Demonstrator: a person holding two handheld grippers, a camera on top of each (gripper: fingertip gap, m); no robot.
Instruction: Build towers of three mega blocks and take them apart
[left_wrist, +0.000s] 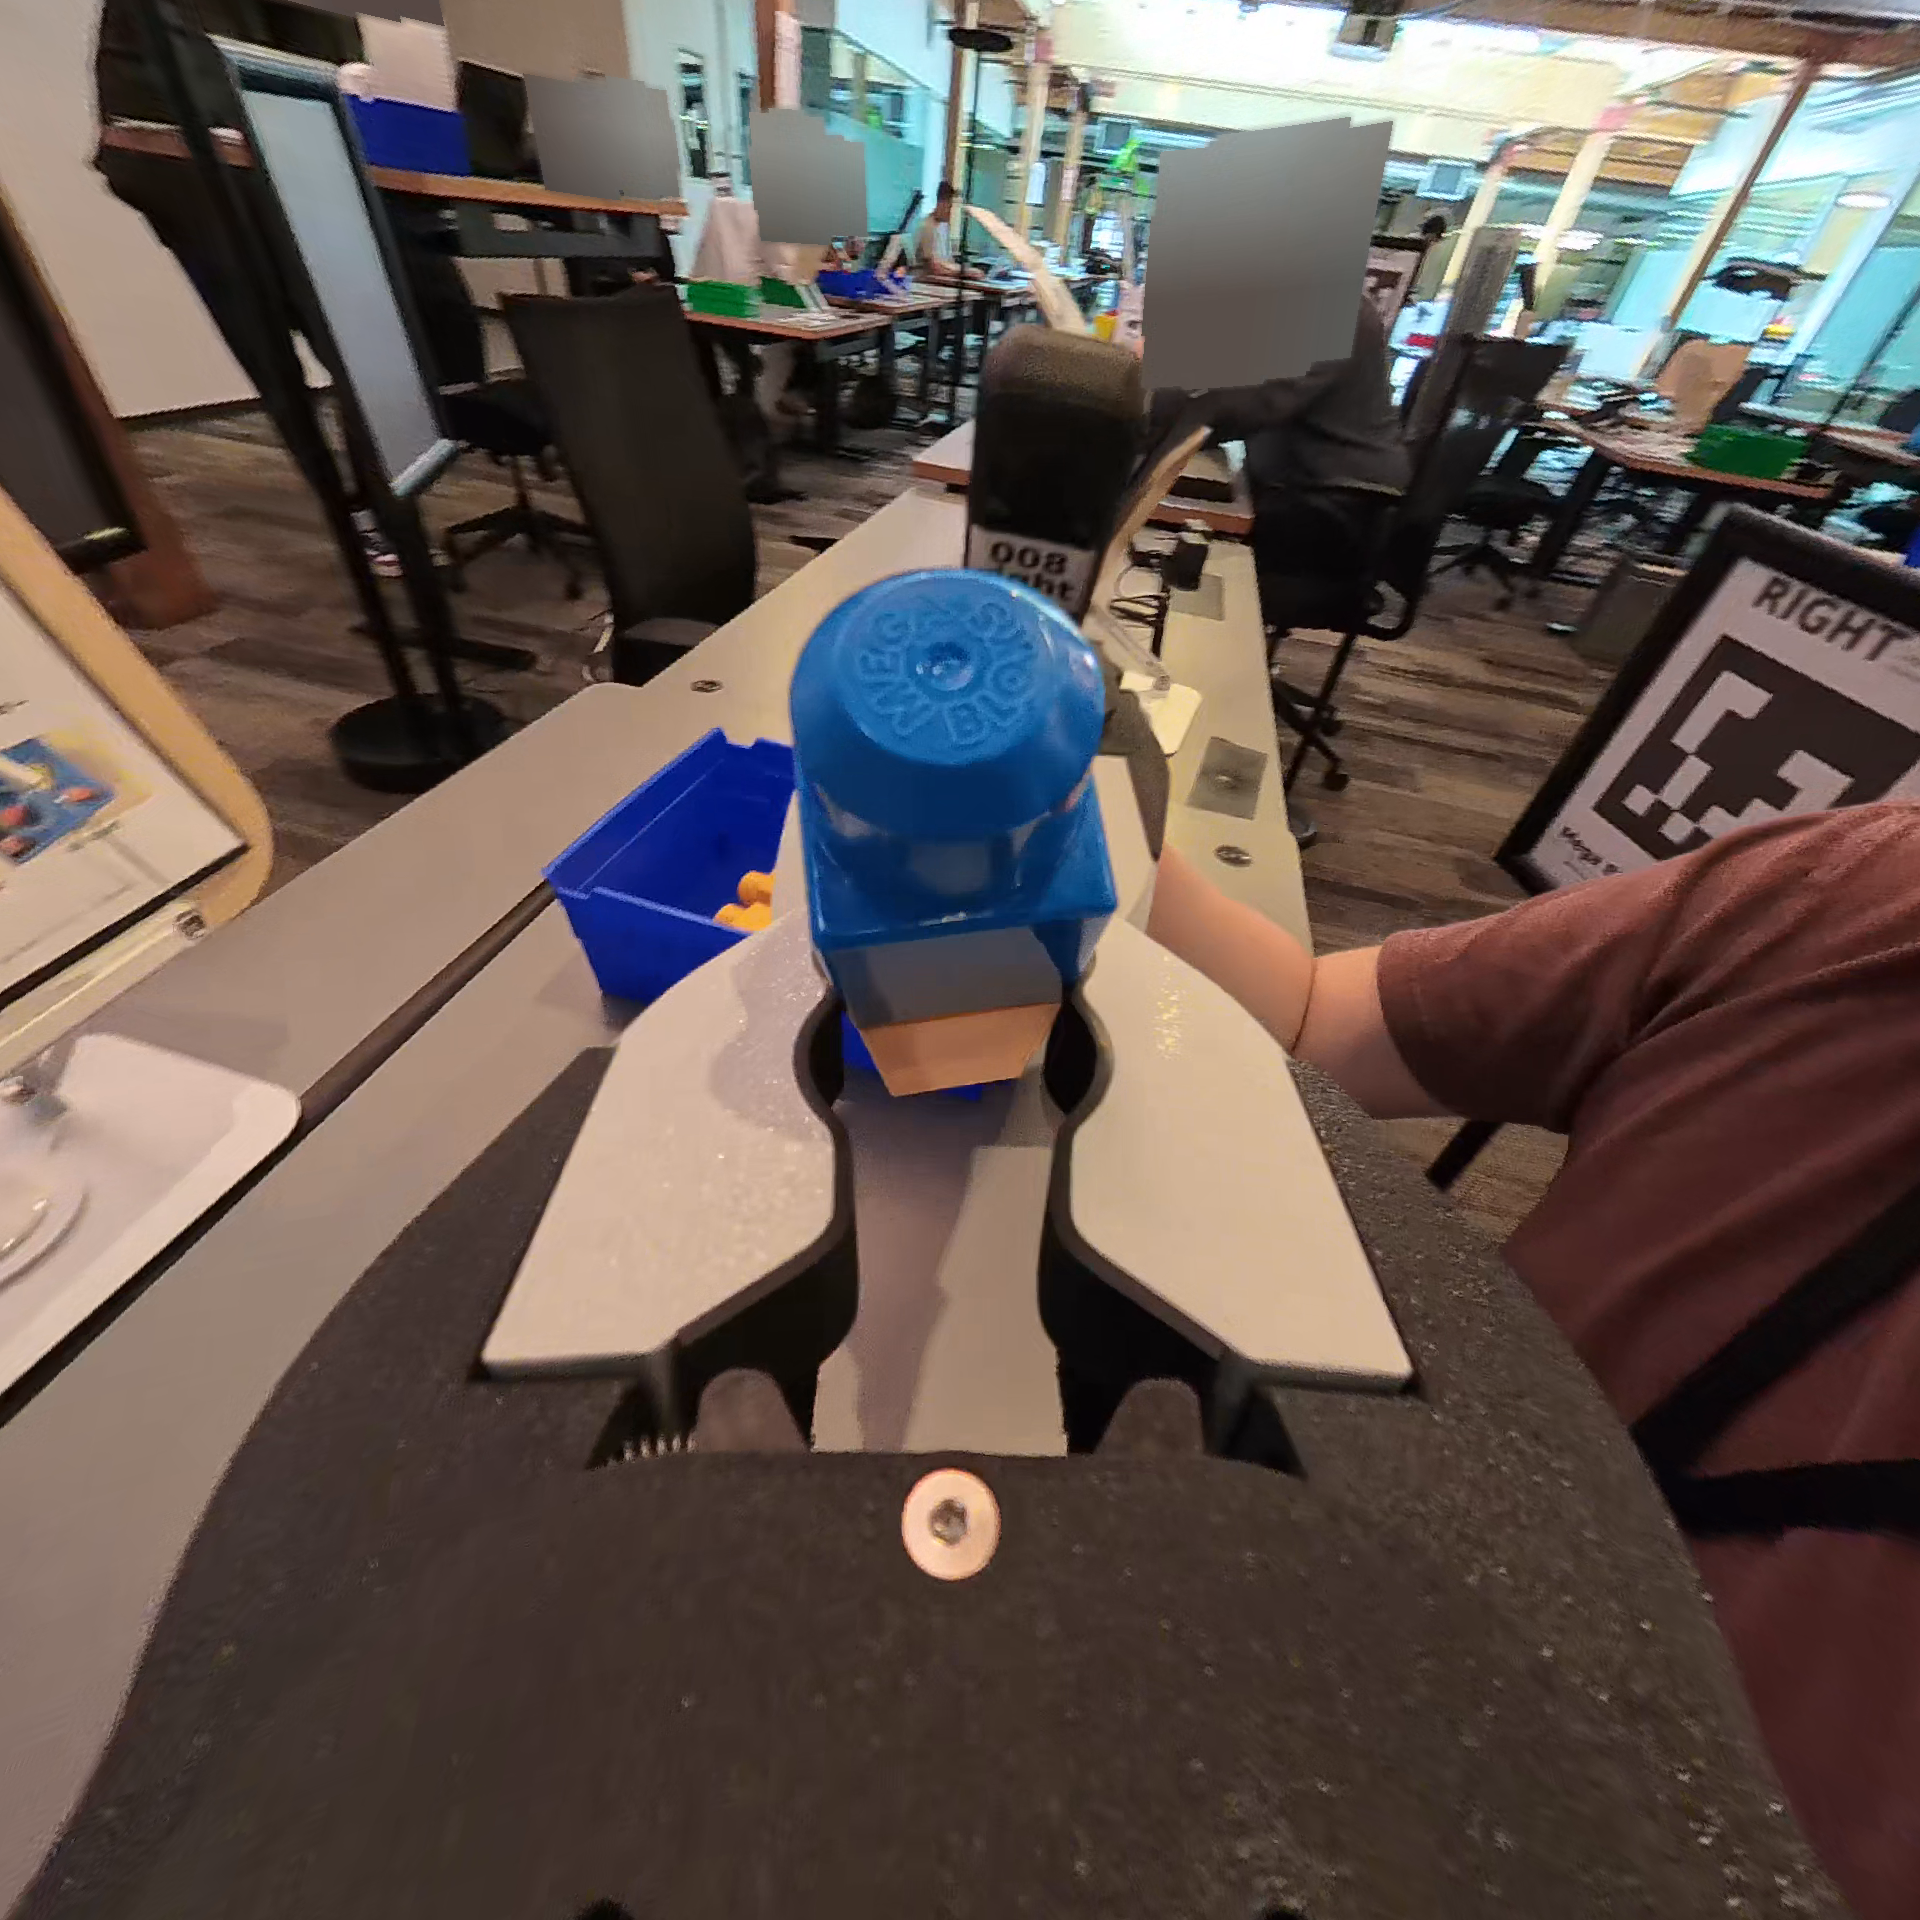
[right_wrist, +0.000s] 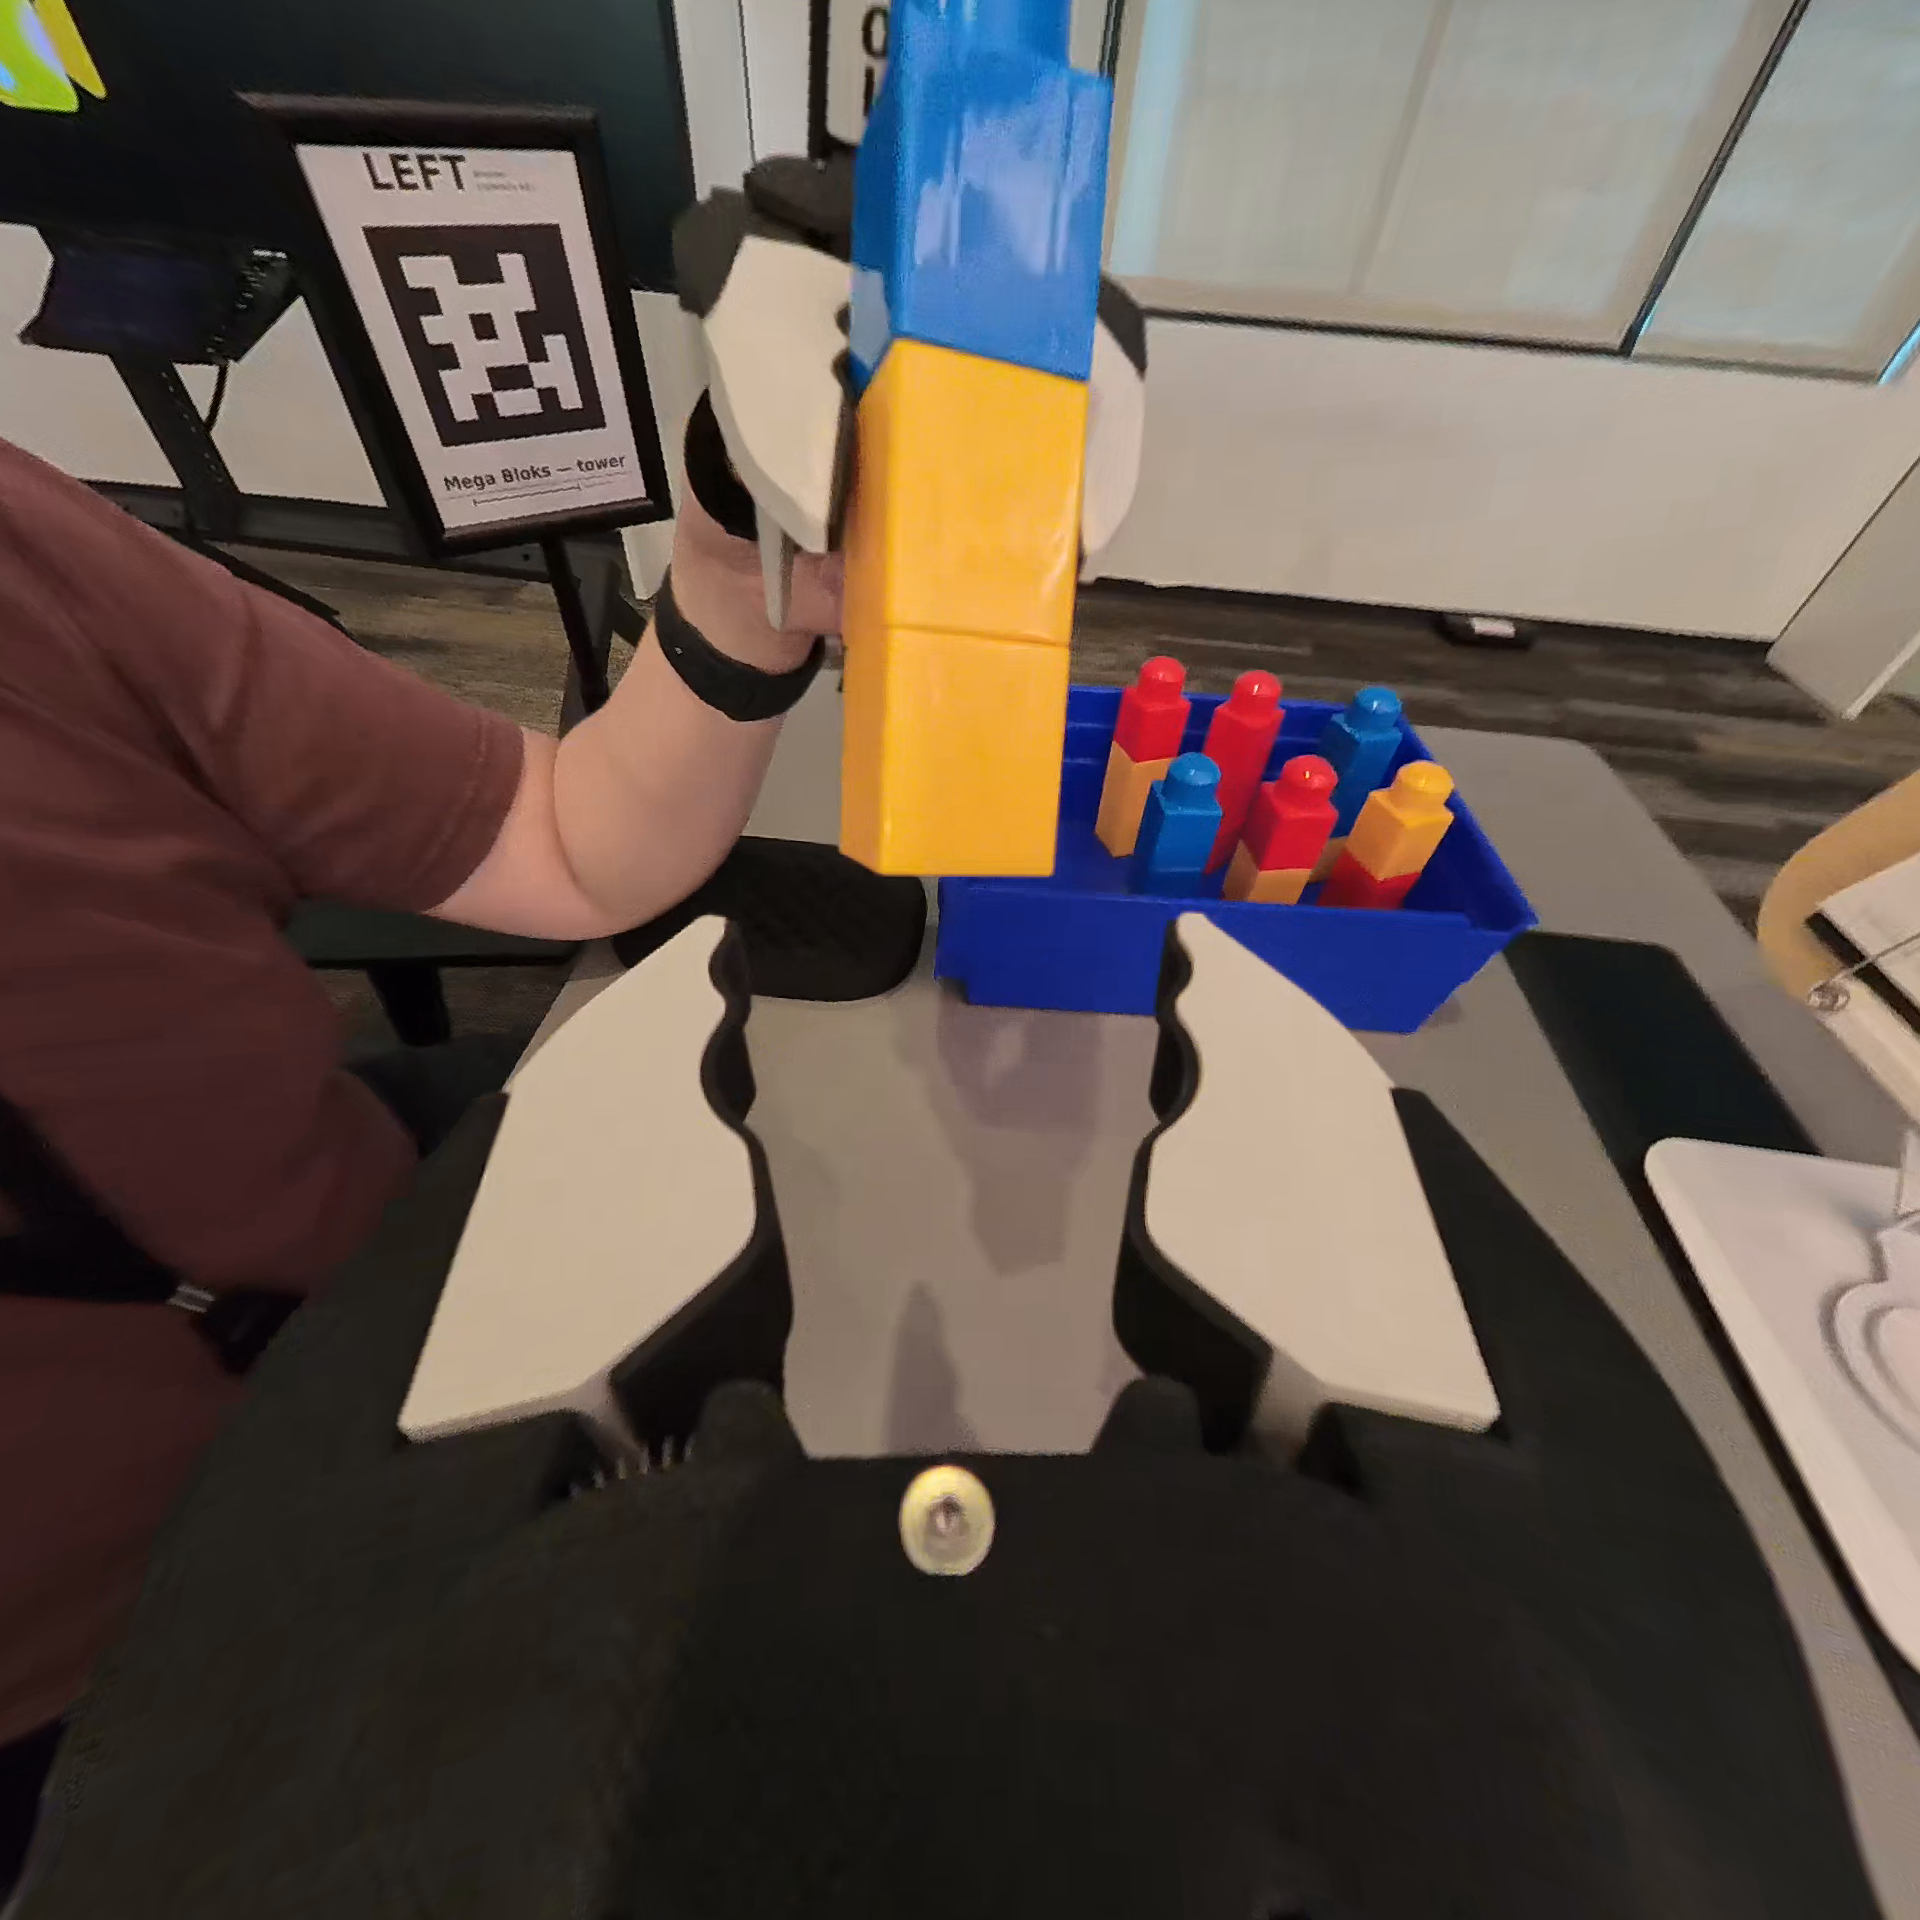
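Observation:
My left gripper is shut on a three-block tower with a blue block on top and yellow blocks below. The right wrist view shows this tower held in the air, with the left gripper's fingers pressed on it where the blue block meets the middle yellow one. My right gripper is open and empty, low over the grey table, just below and in front of the tower's bottom yellow block.
A blue bin right of the tower holds several red, blue and yellow towers; it also shows in the left wrist view. A framed marker sign, a black stand base, a white tray and a person's arm surround the work area. Spacing between my two grippers at the tips: around 6 cm.

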